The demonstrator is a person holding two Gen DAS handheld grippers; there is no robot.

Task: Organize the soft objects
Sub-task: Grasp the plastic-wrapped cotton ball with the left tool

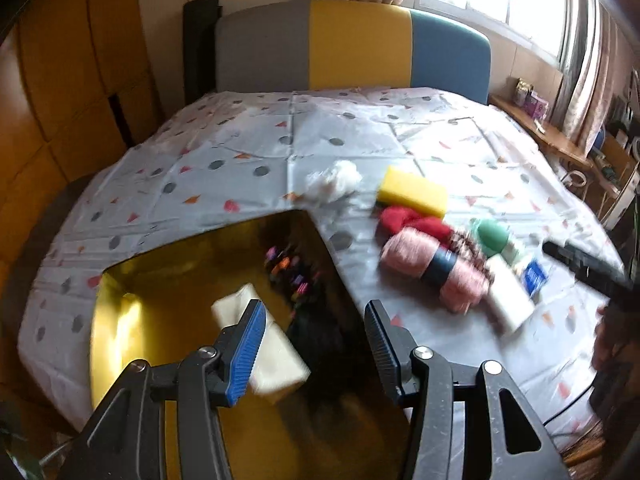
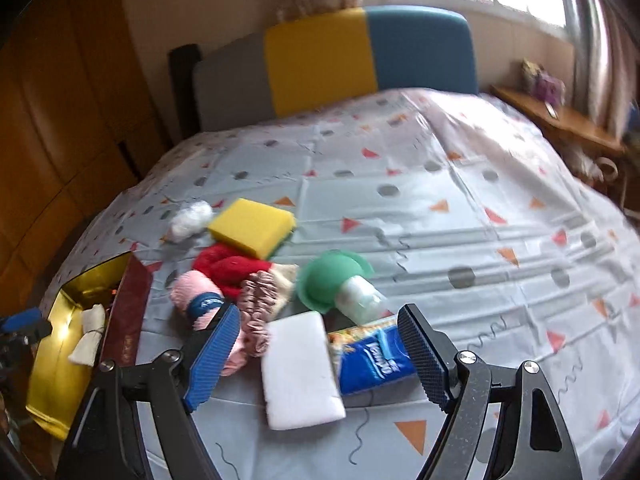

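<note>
A gold-lined box (image 1: 168,276) (image 2: 76,296) sits at the bed's near left with a cream cloth bundle (image 1: 276,356) (image 2: 90,334) and dark beaded items (image 1: 292,276) inside. My left gripper (image 1: 314,354) is open and empty above the box. Beside the box lie a white fluff ball (image 1: 334,184) (image 2: 190,216), yellow sponge (image 1: 414,192) (image 2: 252,226), red yarn (image 1: 412,222) (image 2: 228,268), pink yarn (image 1: 432,268) (image 2: 196,292), pink scrunchie (image 2: 260,304), green-capped item (image 1: 494,236) (image 2: 332,286), white sponge (image 1: 510,298) (image 2: 300,370) and blue tissue pack (image 1: 536,276) (image 2: 374,360). My right gripper (image 2: 320,354) (image 1: 580,268) is open over the white sponge.
The bed cover (image 2: 440,220) is grey with dots and triangles. A grey, yellow and blue headboard (image 1: 352,48) stands at the far end. Wooden wardrobes (image 1: 60,80) are at the left. A wooden side table (image 1: 560,140) with clutter is at the right under the window.
</note>
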